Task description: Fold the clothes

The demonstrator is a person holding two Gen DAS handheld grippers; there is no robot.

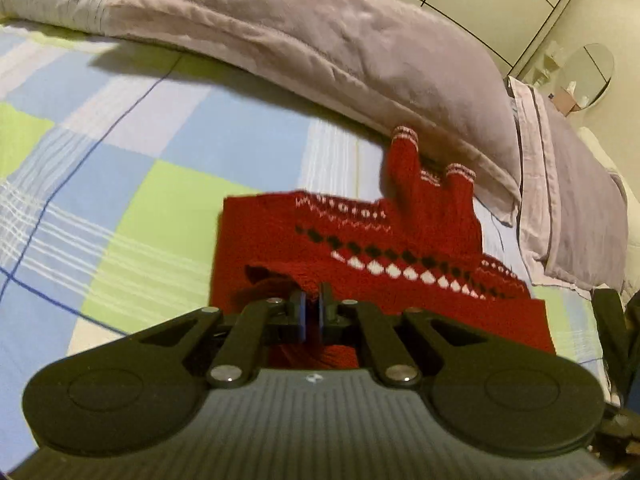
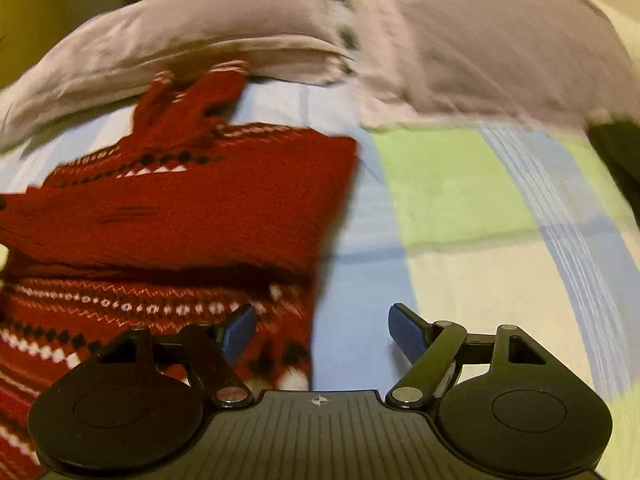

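Note:
A red knitted sweater [image 1: 360, 248] with white and black diamond bands lies partly folded on the checked bed sheet [image 1: 120, 152]. Its two striped cuffs [image 1: 406, 136] point toward the pillows. My left gripper [image 1: 314, 308] is shut on the sweater's near red edge, and the knit bunches up between the pads. In the right wrist view the same sweater [image 2: 180, 208] fills the left half, with a plain red flap folded over the patterned part. My right gripper [image 2: 322, 332] stands open over the sweater's near right corner and the sheet; its pads press on nothing.
Long mauve pillows [image 1: 320, 40] run along the far side of the bed, right behind the cuffs. A second pillow [image 2: 500, 48] lies at the far right. A round mirror [image 1: 592, 72] and small items stand by the wall. Bare sheet [image 2: 460, 200] spreads to the sweater's right.

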